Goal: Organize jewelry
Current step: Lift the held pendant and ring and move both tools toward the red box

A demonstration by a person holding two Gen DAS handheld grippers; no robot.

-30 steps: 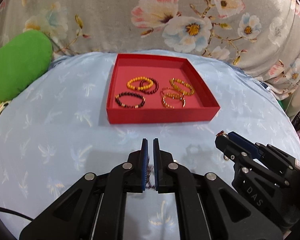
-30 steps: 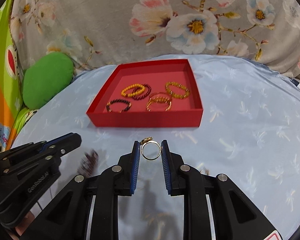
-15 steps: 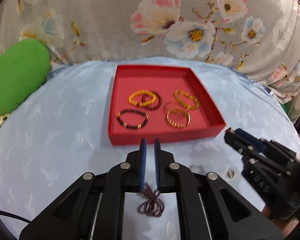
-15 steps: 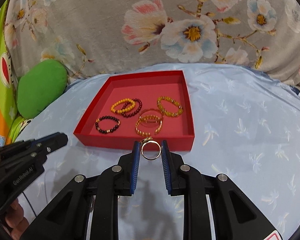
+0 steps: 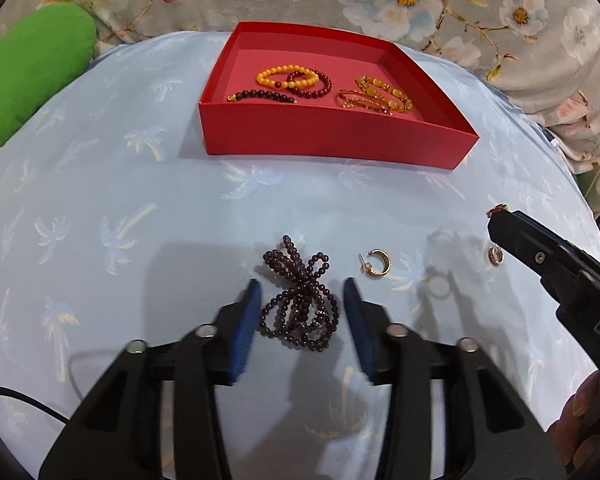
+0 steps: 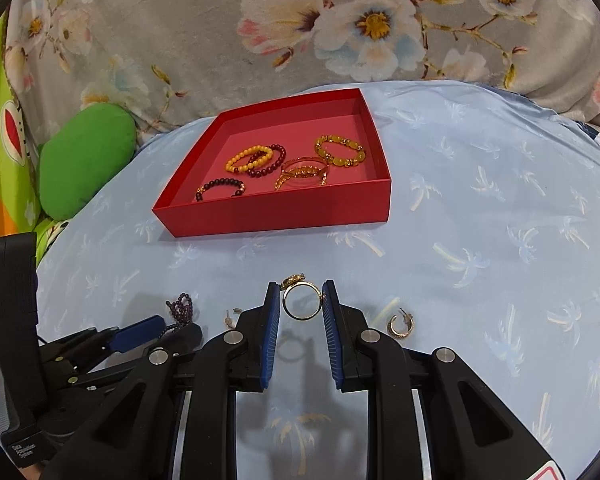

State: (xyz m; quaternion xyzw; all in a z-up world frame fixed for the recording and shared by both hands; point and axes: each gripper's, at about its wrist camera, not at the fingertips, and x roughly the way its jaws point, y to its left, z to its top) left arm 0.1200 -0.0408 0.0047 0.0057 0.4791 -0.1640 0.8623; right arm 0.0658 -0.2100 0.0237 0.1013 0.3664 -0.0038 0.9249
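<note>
A second ago the left hand-held gripper (image 5: 300, 312) was shut on the dark purple beaded strand (image 5: 298, 300). Now its jaws are opening, and the strand lies loose in a heap on the pale blue palm-print cloth (image 5: 100, 208), between the pads and touching neither, near the front wall of the red cardboard tray (image 5: 332, 136). That gripper has sunk toward the cloth.

Only "DA" reads clearly, white on the black right tongs (image 5: 496, 220); small white print on the left tongs (image 6: 156, 330) is illegible.
</note>
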